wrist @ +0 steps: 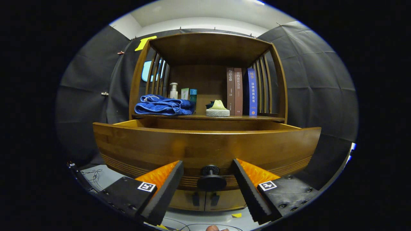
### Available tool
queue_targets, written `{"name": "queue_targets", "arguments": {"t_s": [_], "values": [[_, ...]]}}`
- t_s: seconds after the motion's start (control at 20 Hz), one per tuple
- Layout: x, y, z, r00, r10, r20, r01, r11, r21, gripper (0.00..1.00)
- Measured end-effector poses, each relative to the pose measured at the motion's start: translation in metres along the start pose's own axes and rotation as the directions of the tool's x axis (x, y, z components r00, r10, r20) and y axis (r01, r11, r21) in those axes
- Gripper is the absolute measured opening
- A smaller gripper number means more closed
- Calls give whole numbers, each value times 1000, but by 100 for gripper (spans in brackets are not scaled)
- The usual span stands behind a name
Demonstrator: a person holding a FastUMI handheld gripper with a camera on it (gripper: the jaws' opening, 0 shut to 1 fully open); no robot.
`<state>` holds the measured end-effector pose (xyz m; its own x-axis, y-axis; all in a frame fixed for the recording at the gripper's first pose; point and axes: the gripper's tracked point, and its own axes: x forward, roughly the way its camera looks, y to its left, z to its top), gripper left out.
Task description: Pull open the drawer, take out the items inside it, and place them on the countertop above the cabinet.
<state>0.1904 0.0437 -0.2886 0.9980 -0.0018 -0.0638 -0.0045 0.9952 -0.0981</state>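
Hand-held gripper: fingers spread wide, either side of the drawer knob, not touching it, holding nothing. Drawer looks pulled out already; the front panel hides the inside, so can't tell what items are in it. Step: prob. end of the pull, knob let go. Next: lift over the front edge, look down into the drawer. Countertop above carries a blue towel, bottles, sponge and books; free space is tight, mostly centre.
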Motion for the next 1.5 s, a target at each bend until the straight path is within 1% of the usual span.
{"name": "queue_targets", "arguments": {"t_s": [0.9,1.35,1.5], "values": [[103,4,5,1000,-22,-22,22,1000,1,100],[140,4,5,999,-21,-39,21,1000,5,100],[142,4,4,999,-22,-37,23,1000,20,100]]}}
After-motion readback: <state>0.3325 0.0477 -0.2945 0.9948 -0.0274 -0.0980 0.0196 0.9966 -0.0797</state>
